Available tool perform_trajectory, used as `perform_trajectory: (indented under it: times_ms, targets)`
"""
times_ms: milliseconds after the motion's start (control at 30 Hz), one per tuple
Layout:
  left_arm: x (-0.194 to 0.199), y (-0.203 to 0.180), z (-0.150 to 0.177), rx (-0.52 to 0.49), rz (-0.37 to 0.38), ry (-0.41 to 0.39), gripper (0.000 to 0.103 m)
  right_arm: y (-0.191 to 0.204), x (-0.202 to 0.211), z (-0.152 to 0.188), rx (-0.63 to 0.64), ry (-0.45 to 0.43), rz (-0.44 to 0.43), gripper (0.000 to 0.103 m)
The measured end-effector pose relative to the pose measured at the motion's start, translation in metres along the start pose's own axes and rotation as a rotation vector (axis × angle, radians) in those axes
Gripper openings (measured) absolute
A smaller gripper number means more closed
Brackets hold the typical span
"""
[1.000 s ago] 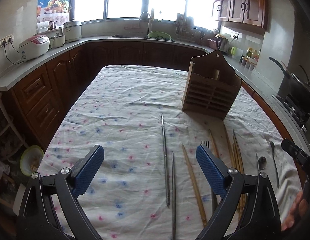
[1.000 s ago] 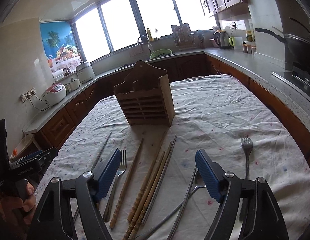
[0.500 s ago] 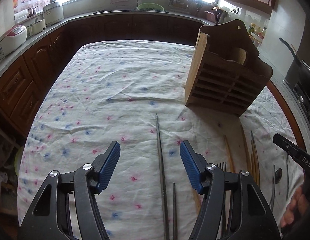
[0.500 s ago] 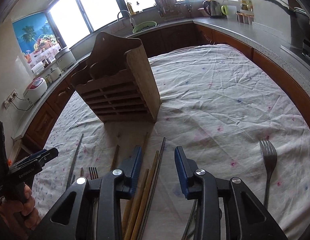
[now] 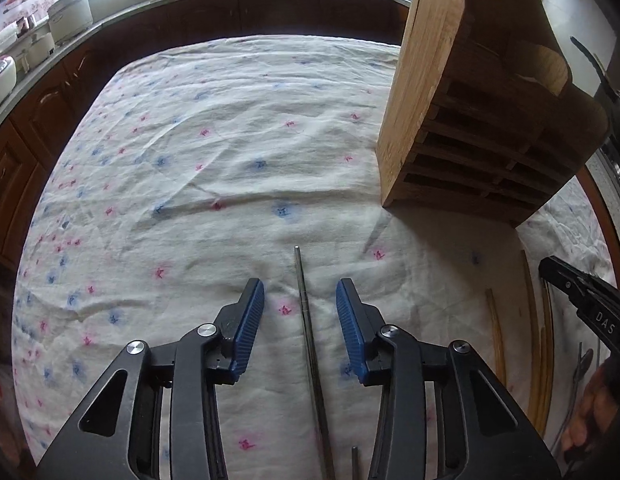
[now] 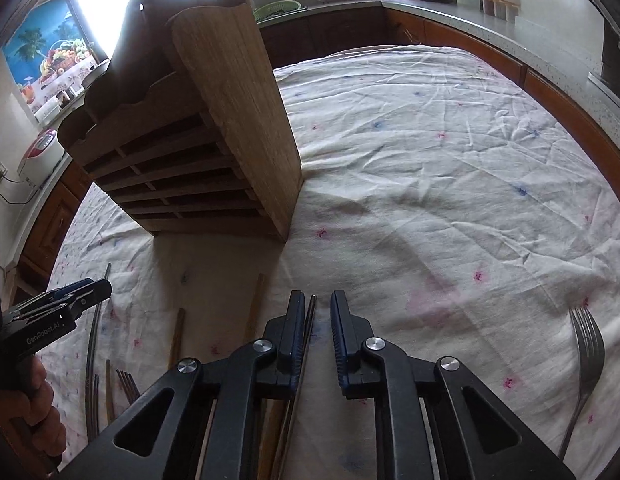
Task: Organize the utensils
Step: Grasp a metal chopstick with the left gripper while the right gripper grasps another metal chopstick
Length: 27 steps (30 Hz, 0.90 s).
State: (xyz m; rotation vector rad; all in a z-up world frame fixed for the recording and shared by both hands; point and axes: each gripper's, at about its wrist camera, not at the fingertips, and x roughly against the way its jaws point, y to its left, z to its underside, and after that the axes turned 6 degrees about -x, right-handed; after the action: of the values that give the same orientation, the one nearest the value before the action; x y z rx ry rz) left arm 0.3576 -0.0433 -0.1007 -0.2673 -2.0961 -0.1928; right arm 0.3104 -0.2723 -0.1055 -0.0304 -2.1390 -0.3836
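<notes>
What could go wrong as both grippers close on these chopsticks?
1. The left gripper is closing around a thin metal chopstick lying flat on the wrinkled cloth; it may pinch cloth or let the stick roll out.
2. The right gripper is closing on a dark chopstick with another stick close beside; it could disturb or grab both.

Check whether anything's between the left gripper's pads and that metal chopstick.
Nothing visible: the metal chopstick lies on bare tablecloth between the closing pads of the left gripper, gaps on both sides.
</notes>
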Motion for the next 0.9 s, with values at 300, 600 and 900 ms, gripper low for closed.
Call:
perform_trajectory:
  times_ms: [300, 600, 900]
  targets:
    - [0.004, -0.003, 0.002, -0.001, 0.074, -0.020, 0.004, 0.009, 0.001, 0.001, 0.027, -0.009, -0.018, 0.004]
    - [0.070, 0.008, 0.017, 0.058, 0.148, -0.132, 0.004, 0.017, 0.052, -0.005, 0.001, -0.080, -0.153, 0.003]
    - [0.156, 0.017, 0.049, 0.089, 0.185, -0.271, 0.004, 0.033, 0.119, 0.003, 0.040, -0.166, -0.249, 0.003]
